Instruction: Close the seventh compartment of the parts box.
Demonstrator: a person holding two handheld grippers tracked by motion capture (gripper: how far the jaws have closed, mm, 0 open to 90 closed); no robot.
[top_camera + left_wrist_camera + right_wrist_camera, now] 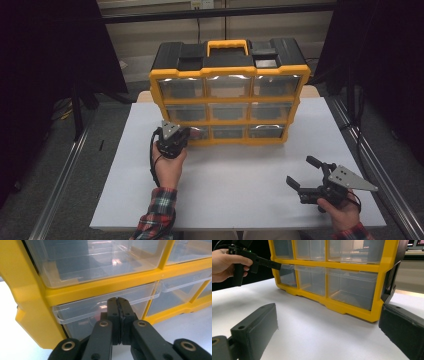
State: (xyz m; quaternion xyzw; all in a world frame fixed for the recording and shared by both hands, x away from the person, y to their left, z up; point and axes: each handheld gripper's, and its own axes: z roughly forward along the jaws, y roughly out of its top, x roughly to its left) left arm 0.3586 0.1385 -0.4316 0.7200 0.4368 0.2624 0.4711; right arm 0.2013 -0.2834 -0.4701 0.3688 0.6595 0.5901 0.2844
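Jaws of our left gripper (pixel 119 315) pinch shut on the lip of the bottom-left drawer (pixel 82 312) of the organizer (pixel 227 95). Our right gripper (pixel 305 172) rests wide open and empty on the worktop (pixel 240 190).

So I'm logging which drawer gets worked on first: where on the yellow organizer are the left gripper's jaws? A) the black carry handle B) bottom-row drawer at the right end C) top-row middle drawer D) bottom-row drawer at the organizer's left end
D: the left gripper has its jaws closed together at the lip of the bottom-left drawer of the organizer, right beside the yellow side wall.
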